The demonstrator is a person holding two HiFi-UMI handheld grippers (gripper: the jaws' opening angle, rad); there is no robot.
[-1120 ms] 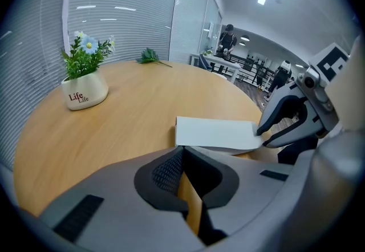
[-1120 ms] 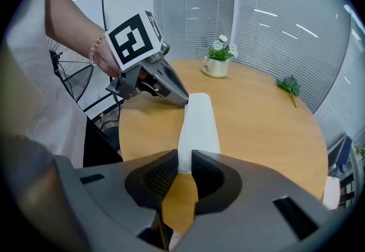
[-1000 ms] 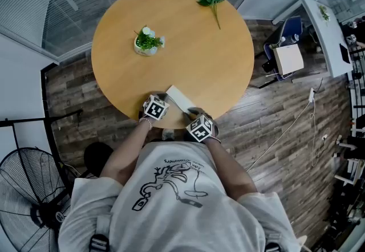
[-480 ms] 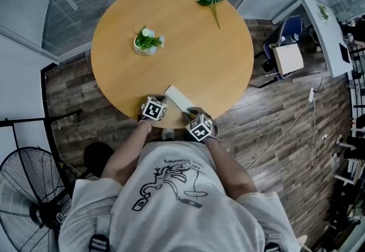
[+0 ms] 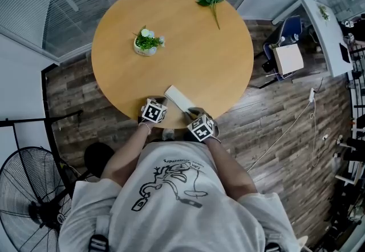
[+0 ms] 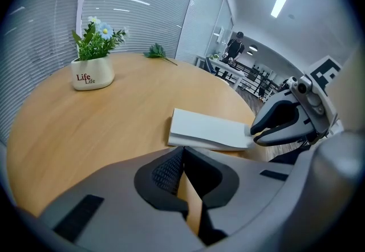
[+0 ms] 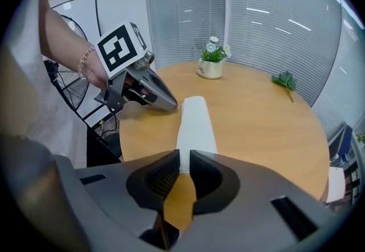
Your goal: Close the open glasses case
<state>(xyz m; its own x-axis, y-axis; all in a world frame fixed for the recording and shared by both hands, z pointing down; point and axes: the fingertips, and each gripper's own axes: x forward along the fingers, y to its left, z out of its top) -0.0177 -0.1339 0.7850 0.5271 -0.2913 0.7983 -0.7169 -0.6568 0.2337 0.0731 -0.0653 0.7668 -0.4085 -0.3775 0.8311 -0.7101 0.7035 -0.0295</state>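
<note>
Not much has changed since the earlier shots: the slim white rectangular glasses case [image 5: 179, 97] hasn't budged. It lies flat at the bottom edge of the round wooden table [image 5: 188, 57], angled from upper left to lower right in the head view. The left gripper [image 6: 182, 153] has slid a touch lower in that view, going by its black-and-white marker cube [image 5: 153, 112]. Its fingers are clenched tip to tip on nothing, with the case lying just past them. The right gripper [image 7: 184, 159] hasn't shifted, but its jaws have just been closing. They're down to a narrow slit and loose, not pinching anything. The near end of the case shows through the slit, just beyond the tips, and I can't tell if they touch it. From the head view both sets of jaws are buried under the cubes and my hands, and the lower right end of the case is covered too. In the left gripper view I see a thin seam on the case's left end, so I can't say if the lid is fully down.
</note>
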